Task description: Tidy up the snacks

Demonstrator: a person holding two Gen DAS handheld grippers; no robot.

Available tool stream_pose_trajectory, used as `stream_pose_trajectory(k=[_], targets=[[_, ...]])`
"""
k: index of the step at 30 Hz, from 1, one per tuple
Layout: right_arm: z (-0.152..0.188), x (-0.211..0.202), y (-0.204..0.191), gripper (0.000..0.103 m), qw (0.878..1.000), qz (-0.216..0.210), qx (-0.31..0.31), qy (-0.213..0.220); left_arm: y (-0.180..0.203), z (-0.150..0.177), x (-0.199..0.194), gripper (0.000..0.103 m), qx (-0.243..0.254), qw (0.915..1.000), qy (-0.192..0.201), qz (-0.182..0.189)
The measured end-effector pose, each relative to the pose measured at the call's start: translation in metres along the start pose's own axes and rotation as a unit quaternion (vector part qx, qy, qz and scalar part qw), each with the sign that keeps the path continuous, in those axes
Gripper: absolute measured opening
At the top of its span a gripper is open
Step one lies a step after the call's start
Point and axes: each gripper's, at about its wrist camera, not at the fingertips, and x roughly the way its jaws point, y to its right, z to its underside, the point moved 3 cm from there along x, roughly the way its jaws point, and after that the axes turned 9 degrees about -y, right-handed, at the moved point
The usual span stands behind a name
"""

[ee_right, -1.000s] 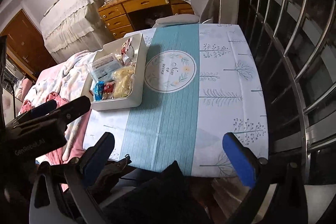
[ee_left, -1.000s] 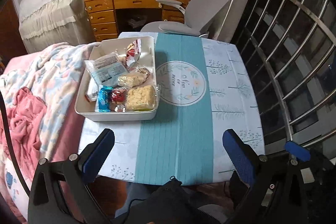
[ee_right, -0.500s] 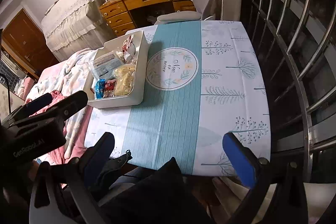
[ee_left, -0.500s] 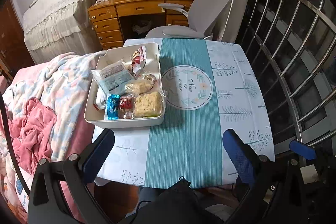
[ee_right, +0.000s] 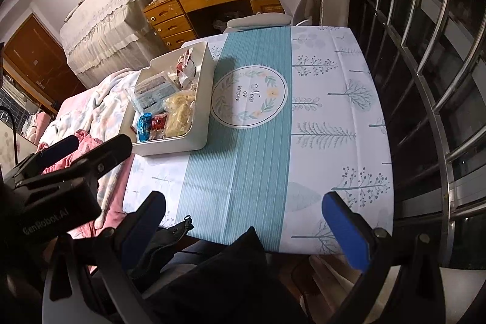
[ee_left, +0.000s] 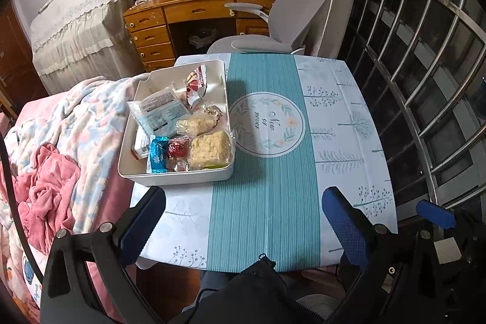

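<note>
White snack tray [ee_left: 174, 176] at centre-left of frame, long axis running away, ahead-left of empty, wide-open left gripper [ee_left: 243, 217]; right gripper [ee_right: 243, 217] likewise open, farther.

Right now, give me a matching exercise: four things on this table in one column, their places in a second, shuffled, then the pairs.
Things:
1. white rectangular plastic bin
2. blue foil snack packet
3. pale crumbly rice cake in clear wrap
4. round floral emblem

Places:
A. near-right corner inside the bin
B. printed on the teal stripe
C. left side of the table
D. near wall of the bin, left of the red sweet

Pairs: 1-C, 2-D, 3-A, 4-B
</note>
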Motion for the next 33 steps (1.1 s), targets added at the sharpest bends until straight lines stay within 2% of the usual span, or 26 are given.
stream_pose_trajectory(k=[33], targets=[[-0.002, 0.009, 0.011, 0.103, 1.000, 0.002, 0.020, -0.010, 0.002, 0.001, 0.015, 0.102, -0.005, 0.9998, -0.018, 0.008]])
